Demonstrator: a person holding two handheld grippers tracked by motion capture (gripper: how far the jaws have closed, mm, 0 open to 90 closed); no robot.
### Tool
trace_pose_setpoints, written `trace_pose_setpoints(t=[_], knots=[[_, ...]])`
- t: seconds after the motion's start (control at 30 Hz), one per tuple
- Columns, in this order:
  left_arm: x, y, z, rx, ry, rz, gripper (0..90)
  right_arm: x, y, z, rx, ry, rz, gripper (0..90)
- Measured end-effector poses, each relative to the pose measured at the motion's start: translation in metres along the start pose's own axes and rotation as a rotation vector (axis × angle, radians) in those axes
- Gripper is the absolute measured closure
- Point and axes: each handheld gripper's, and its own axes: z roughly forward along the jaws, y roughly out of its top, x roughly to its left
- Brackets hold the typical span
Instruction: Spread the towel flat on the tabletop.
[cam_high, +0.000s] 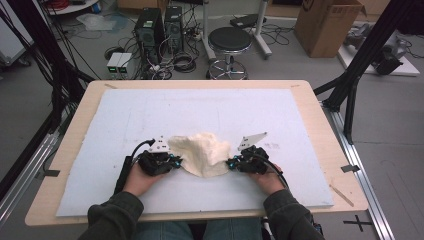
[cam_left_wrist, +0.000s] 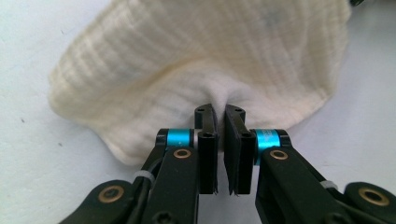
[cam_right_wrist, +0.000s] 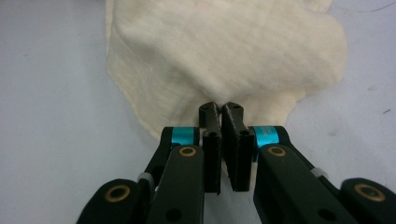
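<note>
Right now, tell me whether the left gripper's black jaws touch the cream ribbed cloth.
Touching. In the left gripper view, the left gripper has its jaws pinched on the cream ribbed cloth, puckering the fabric.

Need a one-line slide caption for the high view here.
Both hand-held grippers, left gripper and right gripper, pinch opposite edges of a cream cloth bunched on the pale blue mat.

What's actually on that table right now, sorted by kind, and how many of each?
Cream knitted cloth: 1, bunched up in the middle
Pale blue foam mat: 1, covering most of the tabletop
Hand-held grippers: 2, the left gripper and the right gripper, each pinching an edge of the cloth
Total: 4
</note>
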Motion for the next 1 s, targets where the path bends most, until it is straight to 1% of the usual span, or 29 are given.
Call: trace_pose_setpoints(t=[0.03, 0.07, 0.13, 0.17, 0.27, 0.33, 0.43, 0.5, 0.57, 0.6, 0.67, 0.77, 0.9, 1.0], knots=[[0.0, 0.001, -0.003, -0.004, 0.002, 0.011, 83.9, 0.0, 0.0, 0.0, -0.002, 0.003, 0.002, 86.9], [0.0, 0.001, -0.006, -0.006, 0.001, 0.012, 83.9, -0.001, 0.0, -0.001, -0.004, 0.009, 0.003, 87.0], [-0.001, 0.004, -0.013, 0.0, 0.014, 0.046, 83.9, 0.0, 0.0, -0.004, -0.01, 0.009, 0.009, 87.1], [-0.001, 0.005, -0.016, -0.01, 0.017, 0.043, 83.9, 0.0, 0.0, -0.005, -0.017, 0.014, 0.011, 87.1], [-0.003, 0.009, -0.029, -0.031, 0.02, 0.063, 83.9, 0.003, 0.001, -0.013, -0.042, 0.01, 0.007, 87.1], [-0.006, 0.011, -0.037, -0.035, 0.026, 0.084, 83.9, 0.005, 0.001, -0.02, -0.066, 0.015, 0.008, 87.1], [-0.013, 0.013, -0.048, -0.046, 0.027, 0.105, 83.8, 0.01, 0.002, -0.031, -0.091, 0.018, 0.01, 87.1], [-0.02, 0.013, -0.054, -0.051, 0.03, 0.126, 83.8, 0.016, 0.003, -0.036, -0.099, 0.016, -0.006, 87.1], [-0.028, 0.011, -0.061, -0.054, 0.025, 0.144, 83.8, 0.023, 0.004, -0.042, -0.095, 0.018, -0.021, 87.1], [-0.032, 0.009, -0.063, -0.059, 0.022, 0.145, 83.8, 0.027, 0.003, -0.044, -0.095, 0.018, -0.031, 87.1], [-0.039, 0.004, -0.067, -0.045, 0.016, 0.16, 83.8, 0.036, 0.001, -0.048, -0.083, 0.027, -0.047, 87.1], [-0.048, -0.007, -0.07, -0.032, 0.0, 0.165, 83.7, 0.047, -0.006, -0.05, -0.058, 0.037, -0.05, 87.0], [-0.06, -0.022, -0.068, -0.027, -0.021, 0.161, 83.6, 0.06, -0.017, -0.047, -0.027, 0.066, -0.045, 87.0], [-0.063, -0.032, -0.063, -0.004, -0.04, 0.154, 83.6, 0.066, -0.024, -0.041, 0.011, 0.077, -0.049, 86.9]])
